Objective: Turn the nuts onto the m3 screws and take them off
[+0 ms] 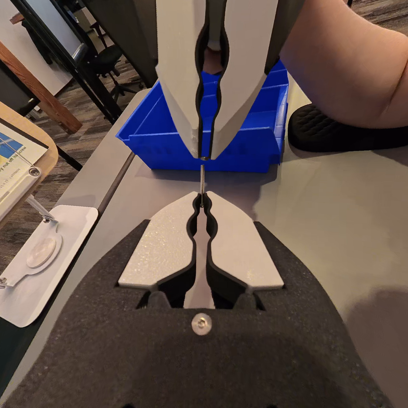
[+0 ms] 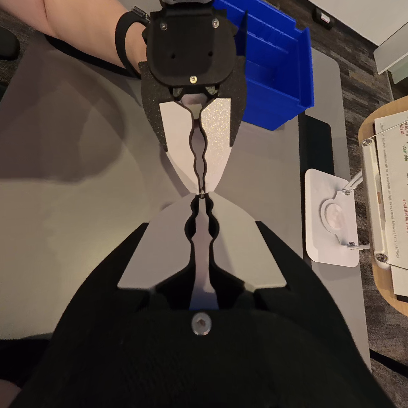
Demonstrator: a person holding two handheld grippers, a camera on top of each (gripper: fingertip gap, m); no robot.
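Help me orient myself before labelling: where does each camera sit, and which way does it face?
Left wrist view: on the left gripper, looking along its fingers at the screw, right gripper, blue bin; a forearm shows.
Right wrist view: on the right gripper, looking down at the left gripper.
Shared: both grippers, bin, grey table.

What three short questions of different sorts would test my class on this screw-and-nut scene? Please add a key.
1. True or false: the left tool grips the screw.
2. What colour is the bin behind the tools? A red, B blue, C green.
3. Fill the gap: the right tool pinches a small ___.
Key: 1 true; 2 B; 3 nut.
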